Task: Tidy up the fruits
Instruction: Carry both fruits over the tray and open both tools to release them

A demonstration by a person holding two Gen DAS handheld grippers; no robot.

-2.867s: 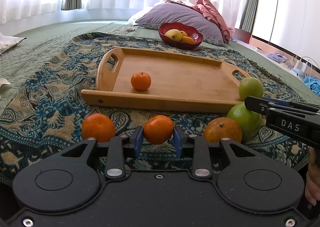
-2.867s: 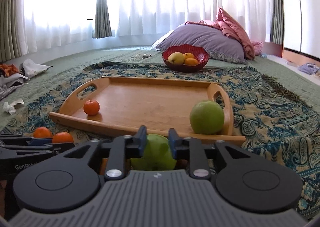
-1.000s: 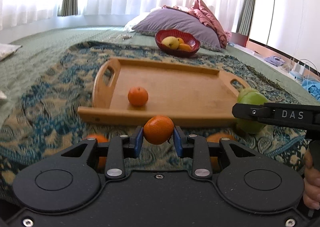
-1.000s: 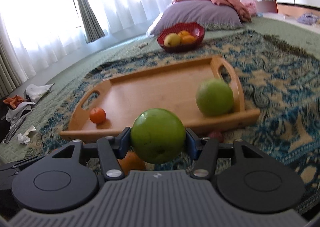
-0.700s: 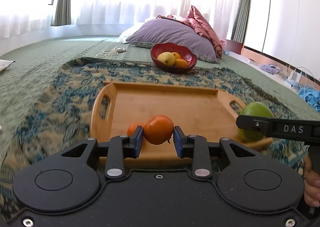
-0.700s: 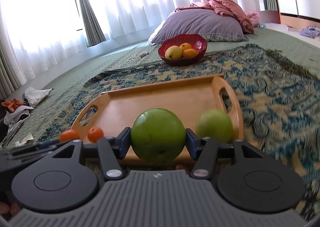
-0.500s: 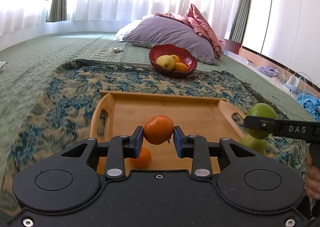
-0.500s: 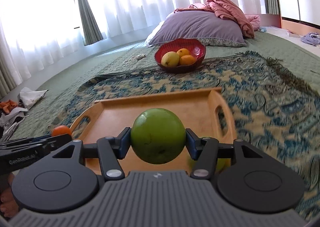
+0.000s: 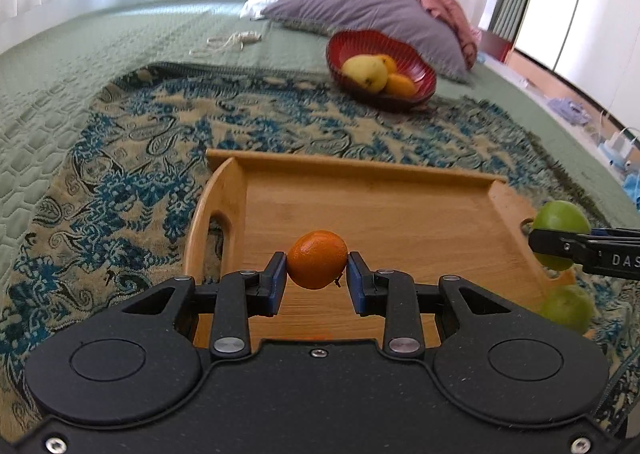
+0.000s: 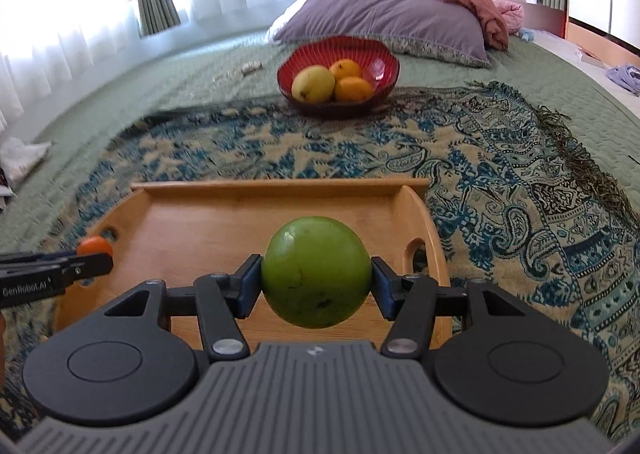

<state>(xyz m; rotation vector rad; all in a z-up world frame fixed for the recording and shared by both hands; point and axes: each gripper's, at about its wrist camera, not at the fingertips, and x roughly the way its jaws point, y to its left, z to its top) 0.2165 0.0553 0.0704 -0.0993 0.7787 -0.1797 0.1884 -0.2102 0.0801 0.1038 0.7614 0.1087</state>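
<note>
My left gripper (image 9: pixel 317 278) is shut on a small orange (image 9: pixel 317 259) and holds it above the near left part of the wooden tray (image 9: pixel 400 206). My right gripper (image 10: pixel 316 288) is shut on a green apple (image 10: pixel 316 278) and holds it above the tray's (image 10: pixel 224 222) near right part. In the left wrist view the held apple (image 9: pixel 556 220) shows at the right, with a second green apple (image 9: pixel 566 308) below it at the tray's right end. In the right wrist view the held orange (image 10: pixel 95 245) shows at the left.
A red bowl (image 9: pixel 416 72) with a yellow fruit and oranges stands beyond the tray; it also shows in the right wrist view (image 10: pixel 376 62). A purple pillow (image 10: pixel 384 18) lies behind it. A patterned cloth (image 9: pixel 132 182) covers the green bedspread.
Both grippers have lifted their fruit off the cloth and moved forward over the tray. The orange on the tray has passed out of view beneath my left gripper.
</note>
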